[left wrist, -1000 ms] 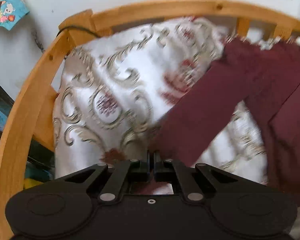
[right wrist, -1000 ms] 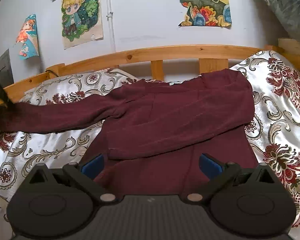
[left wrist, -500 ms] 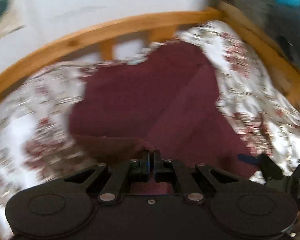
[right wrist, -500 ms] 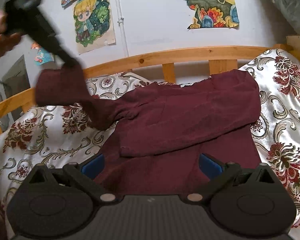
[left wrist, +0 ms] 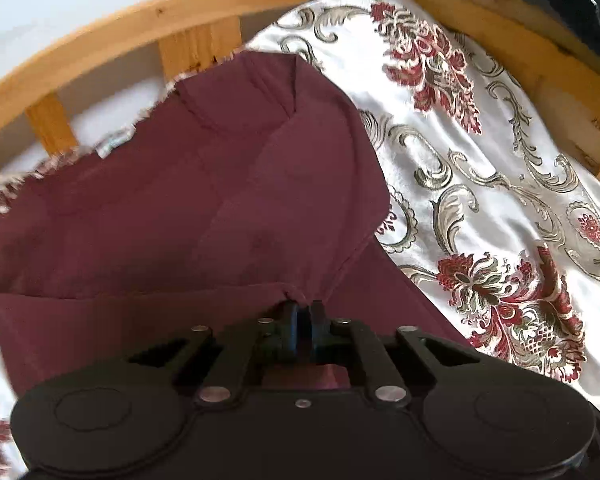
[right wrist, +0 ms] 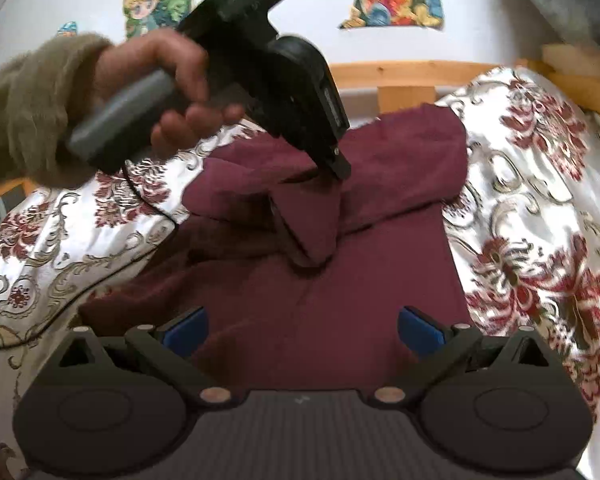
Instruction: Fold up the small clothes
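Over the bed, in the left wrist view, the left gripper (left wrist: 302, 312) now hangs above the body of the maroon sweater (left wrist: 172, 216), not beside the wooden rail (left wrist: 148, 20) at the far left of the bed where it was a second ago. Its jaws have just been opening a little; a narrow slit shows between them, and the bunched end of the sleeve (left wrist: 288, 292) sits at their tips, so the hold seems to be loosening.

From the right wrist view, a hand (right wrist: 172, 80) carries the left gripper, and the sleeve now lies folded across the chest of the sweater instead of stretched out over the bedspread (right wrist: 540, 200). The right gripper (right wrist: 302, 330) has its jaws wide apart and empty, above the hem. Both sleeves appear folded in; I judge the body fold comes next.
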